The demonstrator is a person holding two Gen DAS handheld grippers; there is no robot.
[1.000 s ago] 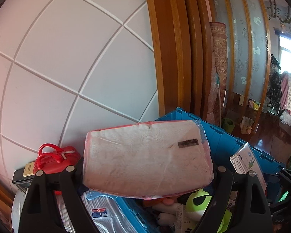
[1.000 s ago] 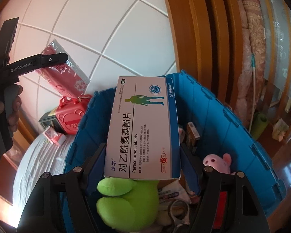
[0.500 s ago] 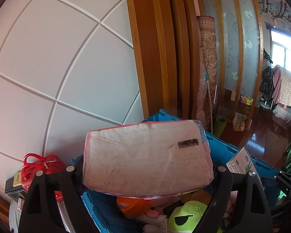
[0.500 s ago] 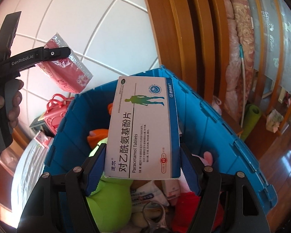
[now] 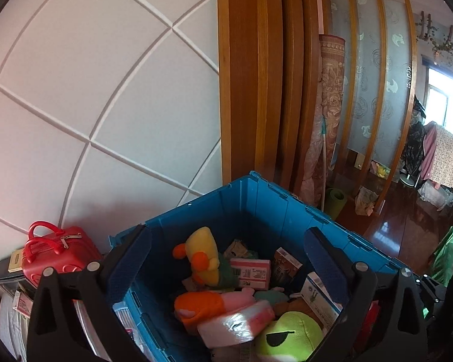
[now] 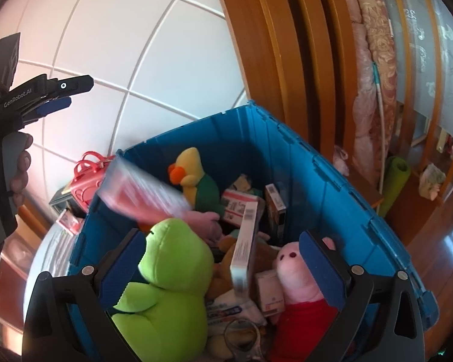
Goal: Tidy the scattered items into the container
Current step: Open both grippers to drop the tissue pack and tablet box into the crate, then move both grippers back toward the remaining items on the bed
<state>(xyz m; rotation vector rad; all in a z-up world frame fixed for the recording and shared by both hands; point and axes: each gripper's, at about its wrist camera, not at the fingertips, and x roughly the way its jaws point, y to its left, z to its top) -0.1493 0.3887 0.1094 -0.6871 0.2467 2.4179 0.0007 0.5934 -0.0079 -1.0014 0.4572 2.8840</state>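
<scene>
Both tongs spread, blue crate point(image 5: 290, 211), white tiled wall point(image 5: 84, 90)

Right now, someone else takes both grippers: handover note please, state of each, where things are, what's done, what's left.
Left gripper: its jaws have just been opening, nothing between them. The pink packet it let go lies on the toys in the blue crate; the right wrist view catches it blurred, mid-drop.
Right gripper: its jaws have just been opening too. The tablet box is loose between them, on edge among the plush toys, pads clear of it.
Done: both items are in the crate.
Left: a red case and small packets beside the crate, outside it. Whether they belong to the job, I cannot tell.
</scene>
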